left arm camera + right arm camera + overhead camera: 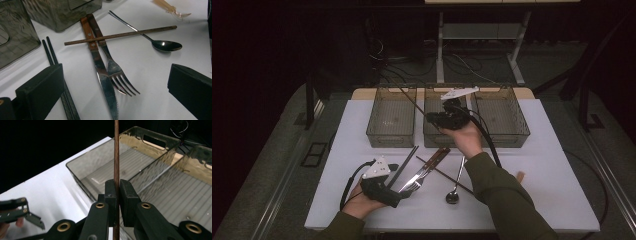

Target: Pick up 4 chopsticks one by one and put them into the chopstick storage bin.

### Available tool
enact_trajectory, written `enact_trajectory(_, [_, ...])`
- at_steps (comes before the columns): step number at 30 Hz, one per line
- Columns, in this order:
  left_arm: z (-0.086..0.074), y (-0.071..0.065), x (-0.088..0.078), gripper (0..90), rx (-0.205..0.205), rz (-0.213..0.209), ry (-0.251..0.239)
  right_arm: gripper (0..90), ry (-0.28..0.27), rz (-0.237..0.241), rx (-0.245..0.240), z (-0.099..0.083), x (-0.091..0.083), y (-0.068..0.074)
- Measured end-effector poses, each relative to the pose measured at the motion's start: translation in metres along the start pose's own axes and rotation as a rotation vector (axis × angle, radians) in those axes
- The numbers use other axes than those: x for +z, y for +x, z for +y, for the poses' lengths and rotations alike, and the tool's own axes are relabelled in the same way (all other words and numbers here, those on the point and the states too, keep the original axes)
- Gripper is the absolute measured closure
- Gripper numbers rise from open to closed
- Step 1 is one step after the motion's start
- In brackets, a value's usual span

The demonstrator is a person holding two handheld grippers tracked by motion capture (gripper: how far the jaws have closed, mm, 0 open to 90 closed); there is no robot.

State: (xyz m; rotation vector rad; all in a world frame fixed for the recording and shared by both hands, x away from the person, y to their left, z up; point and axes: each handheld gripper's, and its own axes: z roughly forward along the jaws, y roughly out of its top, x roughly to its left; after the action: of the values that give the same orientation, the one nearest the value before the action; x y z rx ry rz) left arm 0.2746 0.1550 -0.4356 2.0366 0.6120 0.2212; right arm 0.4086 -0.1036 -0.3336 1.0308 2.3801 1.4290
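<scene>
Right claw (116,191): jaws pressed together on a brown chopstick (116,152), which stands upright between the pads and runs out past the top and bottom of the right gripper view. In the high view this right claw (432,118) is held above the middle bin (430,139), at roughly 12 o'clock from the counter's centre, and the pinched chopstick slants away toward 10 o'clock across the left bin (391,137). A third bin (508,135) stands at 1 o'clock; all three are smoky and see-through and sit in a row along the far edge of the white counter (552,170).

Left claw (115,87): jaws spread wide, nothing between the pads, low over the counter at about 7 o'clock in the high view.

Ahead of the left claw, the following lie on the counter:
- a knife (100,65) and a fork (112,67), both wooden-handled, side by side and touching;
- a second brown chopstick (120,35) laid across both handles;
- a metal spoon (165,45) at 2 o'clock from the fork, its handle passing under that chopstick;
- a pair of black chopsticks (51,53) at 9 o'clock from the knife, running beneath the left jaw.

A pale translucent utensil (171,8) lies well apart at 1 o'clock.
</scene>
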Motion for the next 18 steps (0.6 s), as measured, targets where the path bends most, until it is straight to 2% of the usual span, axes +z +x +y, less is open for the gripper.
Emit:
enact_trajectory(10, [0.000,0.000,0.000,0.2,-0.002,-0.011,-0.005,84.1,0.017,0.000,-0.017,0.020,0.032,0.007])
enact_trajectory(18, [0.000,0.000,-0.002,0.2,0.004,-0.012,-0.004,84.2,0.036,-0.007,-0.018,0.027,0.063,0.013])
